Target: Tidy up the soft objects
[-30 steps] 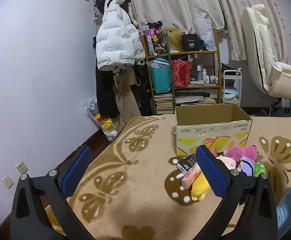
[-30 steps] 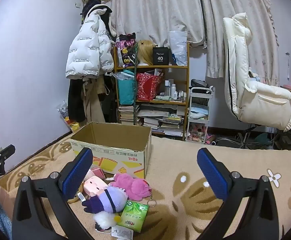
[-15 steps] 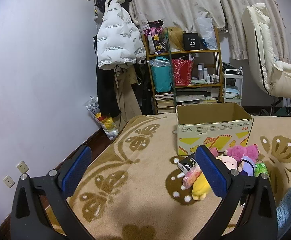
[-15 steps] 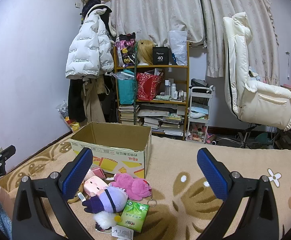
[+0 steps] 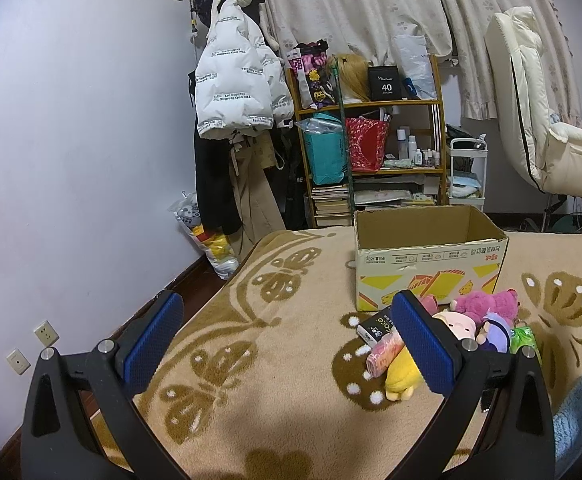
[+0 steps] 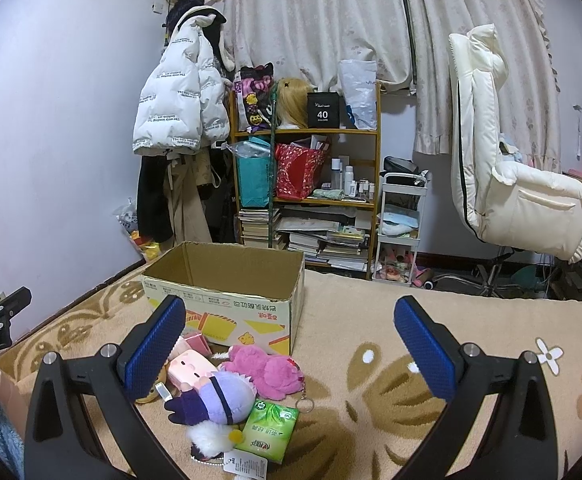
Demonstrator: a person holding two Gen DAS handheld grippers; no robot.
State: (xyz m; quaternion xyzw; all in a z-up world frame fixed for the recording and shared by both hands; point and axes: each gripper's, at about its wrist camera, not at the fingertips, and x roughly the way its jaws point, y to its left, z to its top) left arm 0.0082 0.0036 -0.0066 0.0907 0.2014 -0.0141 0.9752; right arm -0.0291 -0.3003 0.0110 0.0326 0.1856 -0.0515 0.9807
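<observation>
An open cardboard box (image 5: 427, 258) stands on the beige patterned blanket (image 5: 275, 344); it also shows in the right wrist view (image 6: 227, 280). In front of it lies a pile of soft toys: a pink plush (image 6: 269, 370), a purple plush (image 6: 221, 398), a pink-faced plush (image 6: 189, 368) and a yellow plush (image 5: 401, 374). A green tissue pack (image 6: 269, 430) lies beside them. My left gripper (image 5: 287, 344) is open and empty, left of the pile. My right gripper (image 6: 291, 352) is open and empty, above the pile's right side.
A black packet (image 5: 377, 326) and a pink packet (image 5: 383, 354) lie in the pile. A cluttered shelf (image 6: 307, 184), a hanging white jacket (image 6: 179, 108) and a cream chair (image 6: 507, 176) stand behind the bed. The blanket's left edge drops to the floor (image 5: 195, 276).
</observation>
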